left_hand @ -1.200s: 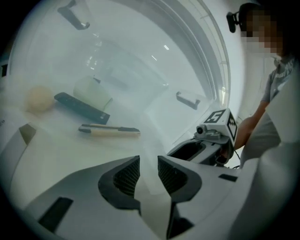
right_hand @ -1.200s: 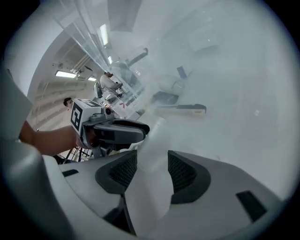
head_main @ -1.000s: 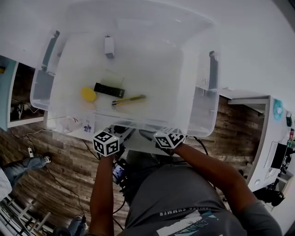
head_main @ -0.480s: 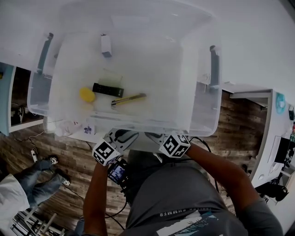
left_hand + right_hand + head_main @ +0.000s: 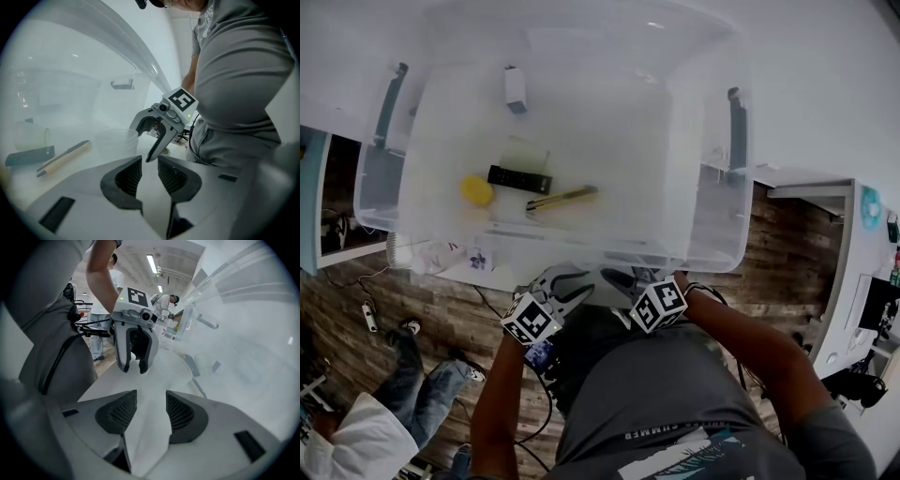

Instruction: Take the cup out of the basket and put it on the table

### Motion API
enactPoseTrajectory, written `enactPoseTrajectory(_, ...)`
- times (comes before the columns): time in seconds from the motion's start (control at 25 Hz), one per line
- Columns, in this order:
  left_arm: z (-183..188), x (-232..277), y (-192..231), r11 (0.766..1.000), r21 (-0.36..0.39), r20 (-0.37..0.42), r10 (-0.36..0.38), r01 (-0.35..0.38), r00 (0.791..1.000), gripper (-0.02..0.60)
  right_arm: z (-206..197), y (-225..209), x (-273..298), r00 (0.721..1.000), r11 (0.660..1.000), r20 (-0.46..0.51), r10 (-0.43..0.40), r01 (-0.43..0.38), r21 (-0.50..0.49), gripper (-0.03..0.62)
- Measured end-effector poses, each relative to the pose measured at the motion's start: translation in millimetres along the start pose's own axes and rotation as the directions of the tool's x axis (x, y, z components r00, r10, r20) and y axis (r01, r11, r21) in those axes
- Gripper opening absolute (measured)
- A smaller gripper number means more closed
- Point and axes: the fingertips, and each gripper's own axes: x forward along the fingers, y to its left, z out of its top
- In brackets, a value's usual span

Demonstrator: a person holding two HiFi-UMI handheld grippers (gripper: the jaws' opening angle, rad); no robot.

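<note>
A big translucent plastic basket stands on the white table. Through its near wall, in the left gripper view, a pale translucent cup shows faintly beside a yellow-black pen. I cannot make the cup out in the head view. Both grippers hang outside the basket, below its near edge, facing each other. My left gripper is open by a narrow gap, with nothing in it. My right gripper is open and holds nothing.
In the basket lie a yellow ball-like thing, a black remote, the pen and a small white box. The basket has grey handles on both sides. Wooden floor, cables and a walking person are below left.
Both grippers have drawn back from the basket's near edge toward my body, the left moving a little right. The person at lower left has walked on.
</note>
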Motion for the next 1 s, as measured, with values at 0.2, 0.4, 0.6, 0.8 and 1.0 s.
enactPoseTrajectory(0.2, 1, 1, 8, 1.000, -0.003, 0.004, 0.021, -0.021, 1.000, 0.110, -1, 12, 1, 0.999, 1.000, -0.034, 0.017, -0.017, -0.004, 0.201)
enactPoseTrajectory(0.4, 14, -16, 6, 0.998, 0.029, 0.019, 0.051, -0.051, 0.999, 0.110, 7, 0, -17, 1.000, 0.990, -0.018, -0.017, 0.019, 0.138, 0.202)
enactPoseTrajectory(0.6, 54, -59, 47, 0.973, 0.037, 0.105, 0.225, -0.230, 0.969, 0.110, 21, -30, -40, 0.996, 0.948, 0.006, -0.086, 0.080, 0.308, 0.202)
enactPoseTrajectory(0.8, 82, -75, 53, 0.958, 0.135, 0.087, 0.244, -0.254, 0.966, 0.110, 49, -32, -59, 0.996, 0.951, 0.051, -0.071, 0.052, 0.305, 0.201)
enactPoseTrajectory(1.0, 119, -92, 35, 0.945, 0.156, 0.135, 0.269, -0.289, 0.954, 0.110, 101, -42, -98, 0.979, 0.955, 0.199, -0.052, -0.010, 0.297, 0.019)
